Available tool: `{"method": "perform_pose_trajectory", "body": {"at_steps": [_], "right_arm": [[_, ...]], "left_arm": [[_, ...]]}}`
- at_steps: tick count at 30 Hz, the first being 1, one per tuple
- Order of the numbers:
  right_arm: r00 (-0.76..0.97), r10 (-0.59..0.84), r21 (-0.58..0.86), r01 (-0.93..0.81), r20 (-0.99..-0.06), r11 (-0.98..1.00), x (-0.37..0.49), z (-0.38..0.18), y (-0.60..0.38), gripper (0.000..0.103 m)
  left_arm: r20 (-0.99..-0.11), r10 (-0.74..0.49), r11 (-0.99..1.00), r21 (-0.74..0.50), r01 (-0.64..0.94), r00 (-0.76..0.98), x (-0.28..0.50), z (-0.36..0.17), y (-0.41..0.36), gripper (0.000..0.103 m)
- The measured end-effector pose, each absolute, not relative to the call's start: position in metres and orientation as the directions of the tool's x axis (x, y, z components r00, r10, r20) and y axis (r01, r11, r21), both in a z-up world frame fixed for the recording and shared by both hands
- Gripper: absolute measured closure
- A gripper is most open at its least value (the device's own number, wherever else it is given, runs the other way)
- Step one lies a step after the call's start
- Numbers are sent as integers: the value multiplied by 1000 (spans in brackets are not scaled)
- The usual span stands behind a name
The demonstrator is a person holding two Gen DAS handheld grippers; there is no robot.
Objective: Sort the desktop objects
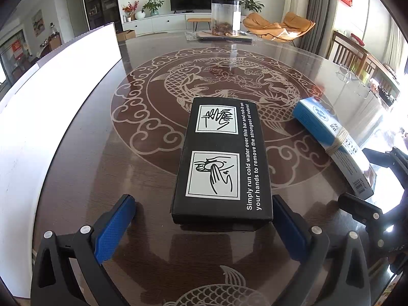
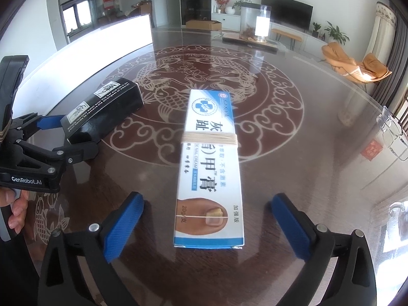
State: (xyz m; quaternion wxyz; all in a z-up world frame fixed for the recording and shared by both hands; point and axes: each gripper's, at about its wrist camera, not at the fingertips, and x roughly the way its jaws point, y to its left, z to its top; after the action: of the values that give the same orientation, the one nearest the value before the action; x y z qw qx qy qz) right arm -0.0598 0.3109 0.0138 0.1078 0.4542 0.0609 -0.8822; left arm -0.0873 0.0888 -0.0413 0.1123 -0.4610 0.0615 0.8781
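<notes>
A black box [image 1: 221,158] with white hand-washing pictures lies flat on the dark table, its near end between the tips of my open left gripper [image 1: 204,204]. The right pad touches or nearly touches the box; the left pad stands well apart. The box also shows in the right wrist view [image 2: 102,109], with the left gripper [image 2: 61,137] at its near end. A blue and white nail cream box [image 2: 209,168] with a rubber band around it lies lengthwise between the pads of my open right gripper [image 2: 204,204], untouched. It also shows in the left wrist view [image 1: 334,142].
A white board [image 1: 51,107] stands along the table's left side. A clear cylinder jar [image 1: 225,17] sits on a tray at the far edge. Clear eyeglasses [image 2: 392,132] lie at the right. The glossy table [image 1: 127,178] bears a fish pattern.
</notes>
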Motion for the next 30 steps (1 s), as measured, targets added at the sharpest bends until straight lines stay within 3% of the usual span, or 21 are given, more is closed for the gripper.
{"method": "perform_pose_trajectory", "body": {"at_steps": [30], "right_arm": [[-561,-131,-9,241,-817,-970,-57,15,310,0]], "left_arm": [[-822,147,-967,-2,-256,-550,-87,-41,90,0]]}}
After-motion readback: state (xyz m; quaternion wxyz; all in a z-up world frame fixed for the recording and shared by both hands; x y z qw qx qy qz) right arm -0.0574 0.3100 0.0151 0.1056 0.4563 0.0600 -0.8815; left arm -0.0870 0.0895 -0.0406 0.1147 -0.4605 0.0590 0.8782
